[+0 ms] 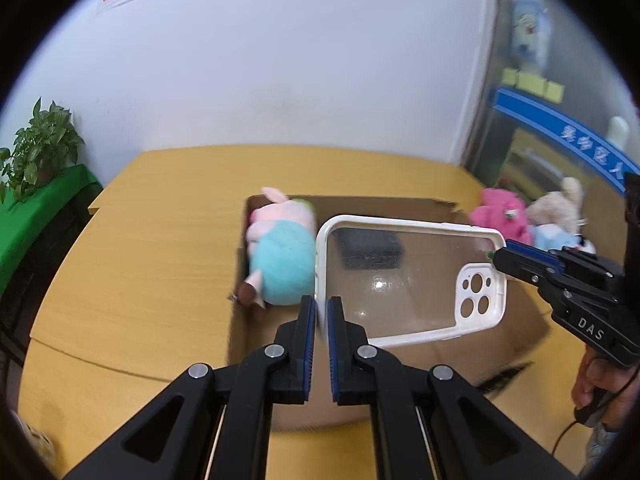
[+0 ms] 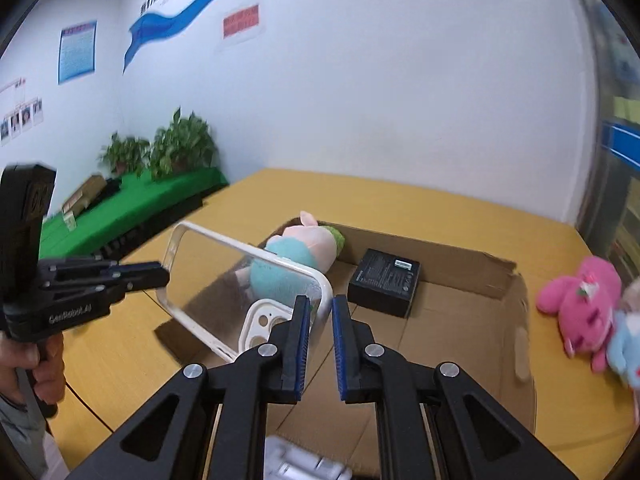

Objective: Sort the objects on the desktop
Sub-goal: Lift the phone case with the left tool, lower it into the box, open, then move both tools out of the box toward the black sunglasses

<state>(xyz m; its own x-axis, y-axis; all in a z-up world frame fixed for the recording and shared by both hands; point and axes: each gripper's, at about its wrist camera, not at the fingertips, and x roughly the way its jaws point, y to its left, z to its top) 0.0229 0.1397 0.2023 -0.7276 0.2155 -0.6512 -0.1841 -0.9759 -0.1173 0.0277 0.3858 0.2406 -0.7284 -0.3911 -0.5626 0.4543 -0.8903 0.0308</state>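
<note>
Both tools, left tool [image 1: 321,305] and right tool [image 2: 321,303], pinch phone case [image 1: 412,276] over box [image 2: 472,312]; plush and black pack boxed, pink plush [image 2: 580,304] left on counter [image 1: 152,240].

A cardboard box [image 2: 472,320] sits on the table [image 2: 400,204], holding a plush pig [image 2: 296,256] left of a small box [image 2: 384,282]; plush toys [image 2: 580,308] lie outside, right.

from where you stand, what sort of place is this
Probably an office or staff room. A wooden desk stands against a white wall carrying a red notice and a blue banner with lettering, with potted plants on a green-covered bench beside it.
</note>
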